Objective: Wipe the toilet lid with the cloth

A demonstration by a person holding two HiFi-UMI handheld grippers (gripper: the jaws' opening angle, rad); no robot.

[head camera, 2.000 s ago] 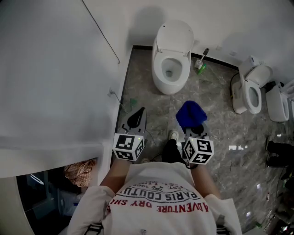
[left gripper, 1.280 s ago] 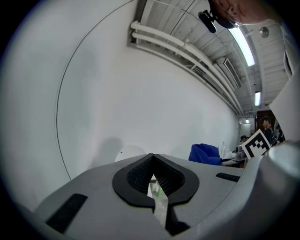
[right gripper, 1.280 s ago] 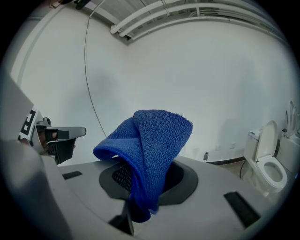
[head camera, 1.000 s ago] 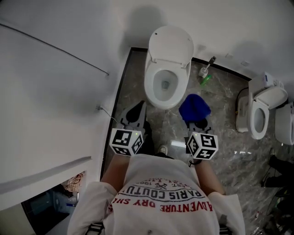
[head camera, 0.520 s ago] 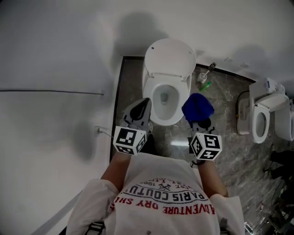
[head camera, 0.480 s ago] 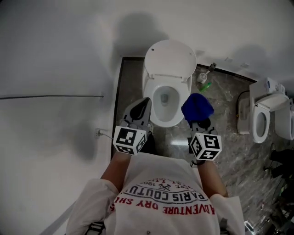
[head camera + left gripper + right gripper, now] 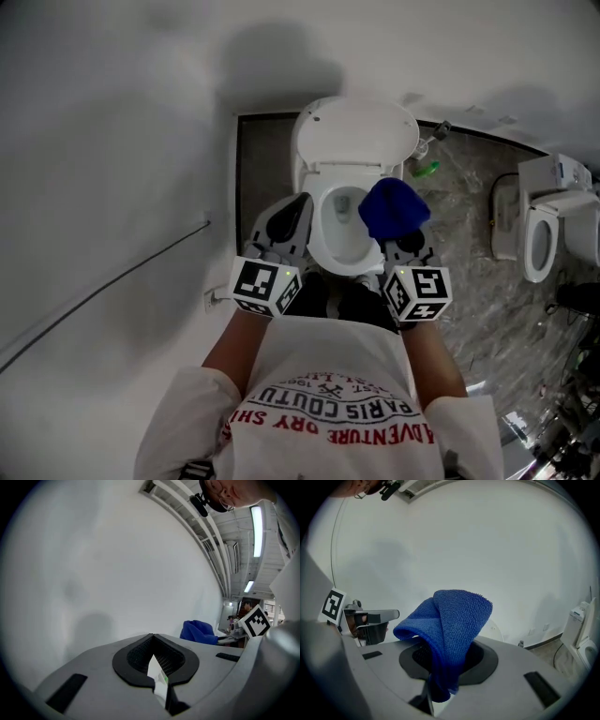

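Observation:
The white toilet stands against the wall with its lid [image 7: 357,129] raised and the bowl [image 7: 339,223] open below it. My right gripper [image 7: 401,232] is shut on a folded blue cloth [image 7: 393,207], which hangs over the bowl's right rim. In the right gripper view the cloth [image 7: 454,618] bulges up out of the jaws of my right gripper [image 7: 440,660] and hides the lid. My left gripper [image 7: 294,206] is at the bowl's left rim. Its jaws are together in the left gripper view, where the left gripper [image 7: 153,644] faces a bare white wall.
A white wall [image 7: 112,141] runs close along the left. A toilet brush and a green bottle [image 7: 427,169] stand right of the toilet. A second toilet [image 7: 548,230] stands at far right on the marble floor [image 7: 469,272]. The person's shoes [image 7: 323,292] touch the bowl's base.
The person has stepped up to the toilet. Both grippers moved forward from over the floor to over the bowl's rims. The cloth stays in the right gripper.

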